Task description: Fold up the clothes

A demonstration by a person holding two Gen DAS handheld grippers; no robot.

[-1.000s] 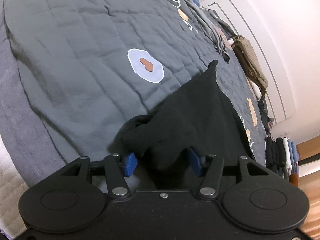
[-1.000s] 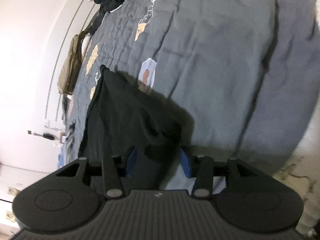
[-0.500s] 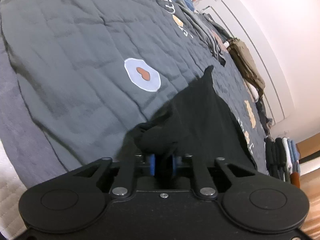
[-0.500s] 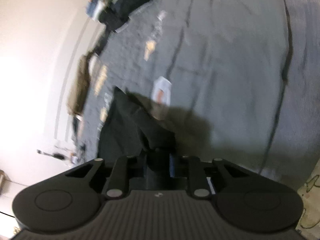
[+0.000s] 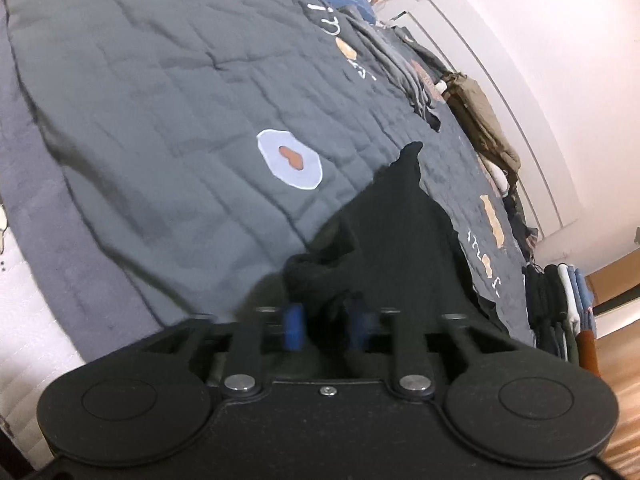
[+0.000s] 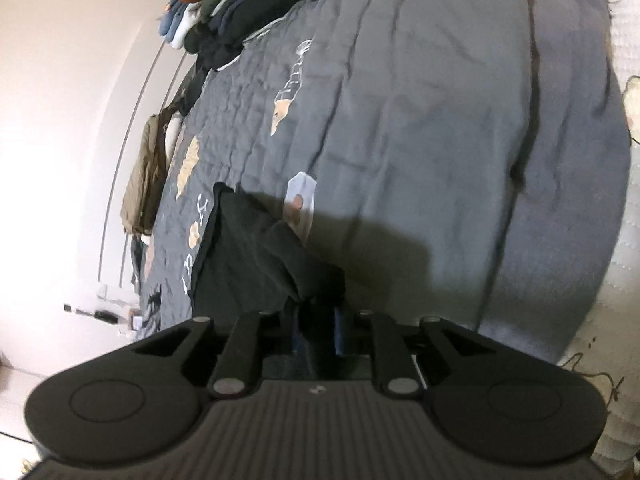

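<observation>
A black garment [image 5: 396, 240] lies on the grey quilted bedspread [image 5: 168, 92], stretching away from me to a pointed far corner. My left gripper [image 5: 326, 326] is shut on its bunched near edge, black cloth pinched between the blue pads. In the right wrist view the same black garment [image 6: 256, 264] runs back along the bed, and my right gripper [image 6: 318, 330] is shut on another bunched part of its near edge. Both held edges are lifted a little off the bedspread [image 6: 440, 120].
Folded clothes are stacked at the bed's far end [image 5: 560, 300] [image 6: 224, 12]. An olive garment [image 5: 480, 128] and loose grey clothes [image 5: 396, 64] lie along the wall side. The white mattress edge [image 5: 24, 312] shows beside the bedspread. A heart patch [image 5: 290, 158] marks the quilt.
Both grippers went from open around the garment's near edge to shut on it. They have since lifted it slightly, and the right gripper has swung toward the stacked clothes.
</observation>
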